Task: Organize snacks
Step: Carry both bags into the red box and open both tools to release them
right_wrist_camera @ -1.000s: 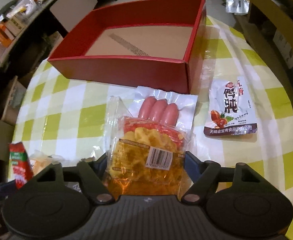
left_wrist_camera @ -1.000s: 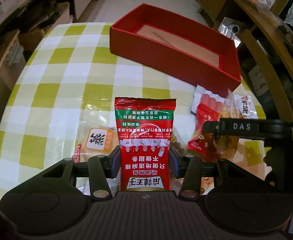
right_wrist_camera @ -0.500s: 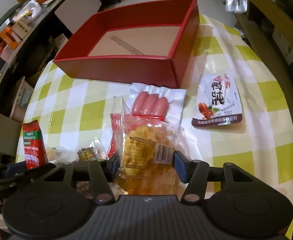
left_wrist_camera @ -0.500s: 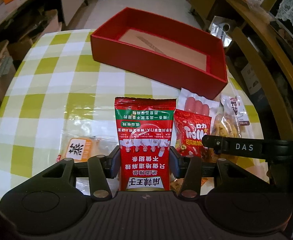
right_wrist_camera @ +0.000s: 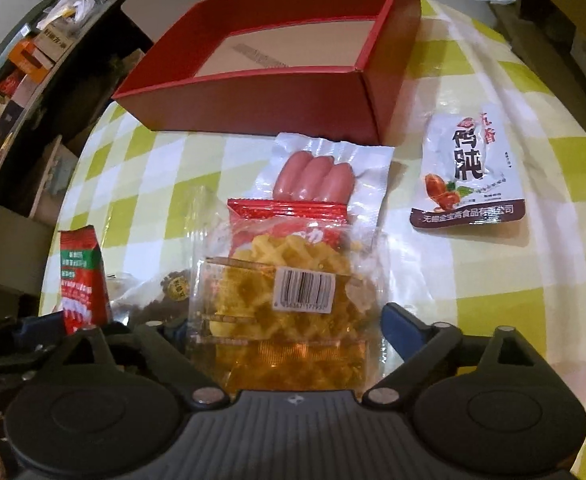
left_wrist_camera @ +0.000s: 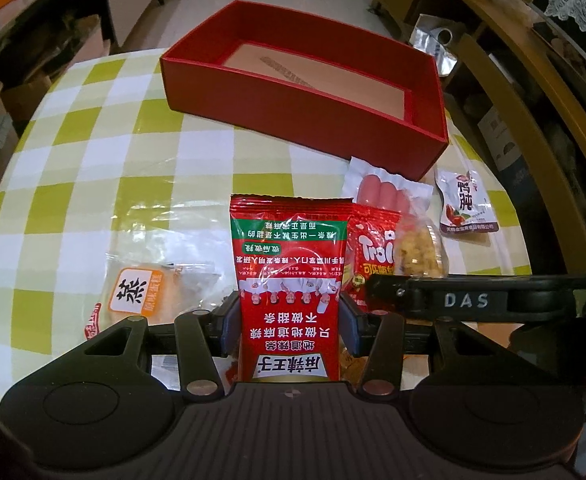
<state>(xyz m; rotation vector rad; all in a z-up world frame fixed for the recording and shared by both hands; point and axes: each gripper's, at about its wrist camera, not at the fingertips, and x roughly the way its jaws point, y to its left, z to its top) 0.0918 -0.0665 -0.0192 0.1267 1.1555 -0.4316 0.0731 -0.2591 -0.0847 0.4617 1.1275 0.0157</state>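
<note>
On the green-and-white checked tabletop (left_wrist_camera: 93,168), the open red cardboard box (left_wrist_camera: 293,92) is empty. Nearer than the box, the left gripper (left_wrist_camera: 289,324) pinches an upright red-and-green foil snack packet (left_wrist_camera: 289,280). Beside it, the right gripper (right_wrist_camera: 283,320) has just spread its jaws, so the clear bag of yellow lattice crisps (right_wrist_camera: 281,292) between them sits unclamped; that pick probably needs repeating.

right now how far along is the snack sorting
Nothing is packed yet: the red box shows only its bare floor. In hand: the left gripper is shut on a red spicy-strip packet. The right gripper has just opened, and the crisps bag lies between its fingers, unpinched. Left on the table: sausages, white pouch, cake.
</note>
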